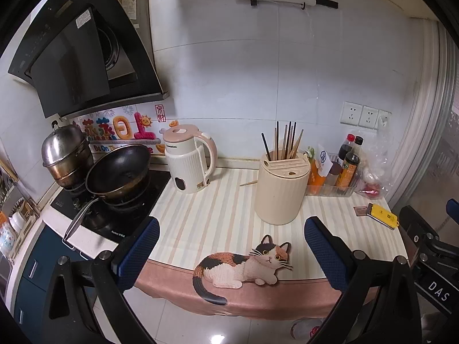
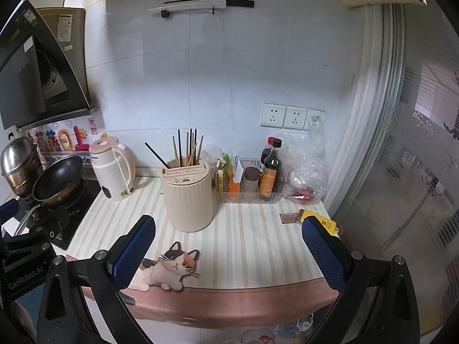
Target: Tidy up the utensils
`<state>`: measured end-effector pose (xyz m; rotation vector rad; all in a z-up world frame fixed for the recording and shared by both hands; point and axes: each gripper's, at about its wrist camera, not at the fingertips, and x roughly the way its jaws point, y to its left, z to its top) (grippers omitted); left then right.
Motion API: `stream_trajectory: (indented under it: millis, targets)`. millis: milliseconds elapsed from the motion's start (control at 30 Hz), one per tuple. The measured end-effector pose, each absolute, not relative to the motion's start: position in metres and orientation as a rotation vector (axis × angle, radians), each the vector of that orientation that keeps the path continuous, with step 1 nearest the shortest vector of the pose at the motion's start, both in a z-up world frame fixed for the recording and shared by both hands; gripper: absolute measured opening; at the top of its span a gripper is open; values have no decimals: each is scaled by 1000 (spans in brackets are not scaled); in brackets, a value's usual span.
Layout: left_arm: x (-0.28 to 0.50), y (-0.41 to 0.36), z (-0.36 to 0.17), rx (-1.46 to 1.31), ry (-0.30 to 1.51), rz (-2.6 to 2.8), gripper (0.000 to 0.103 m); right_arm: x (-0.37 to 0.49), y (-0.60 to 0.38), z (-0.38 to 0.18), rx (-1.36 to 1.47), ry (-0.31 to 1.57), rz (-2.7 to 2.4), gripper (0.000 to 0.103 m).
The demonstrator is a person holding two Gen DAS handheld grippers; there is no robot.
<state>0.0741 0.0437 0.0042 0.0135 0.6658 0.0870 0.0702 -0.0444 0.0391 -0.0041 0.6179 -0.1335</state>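
A cream ribbed utensil holder (image 1: 279,193) (image 2: 188,197) stands on the striped counter mat, with several chopsticks (image 1: 287,143) (image 2: 188,149) upright in it. One loose wooden chopstick (image 1: 249,183) lies on the mat behind the holder's left side. My left gripper (image 1: 231,233) is open and empty, held in front of the counter edge, short of the holder. My right gripper (image 2: 229,235) is open and empty, also in front of the counter, with the holder ahead and to its left.
A cream kettle (image 1: 189,162) (image 2: 113,169) stands left of the holder. A wok (image 1: 117,172) and steel pot (image 1: 64,153) sit on the stove. A clear tray of sauce bottles (image 2: 252,183), a plastic bag (image 2: 307,172) and a yellow object (image 1: 383,216) are on the right.
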Motion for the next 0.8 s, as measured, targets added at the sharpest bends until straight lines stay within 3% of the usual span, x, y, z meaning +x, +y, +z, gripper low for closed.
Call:
stream_trajectory:
  millis: [800]
  targets:
    - [75,49,1,11,676,88,103,73,-43,38,-4,615,-139,103]
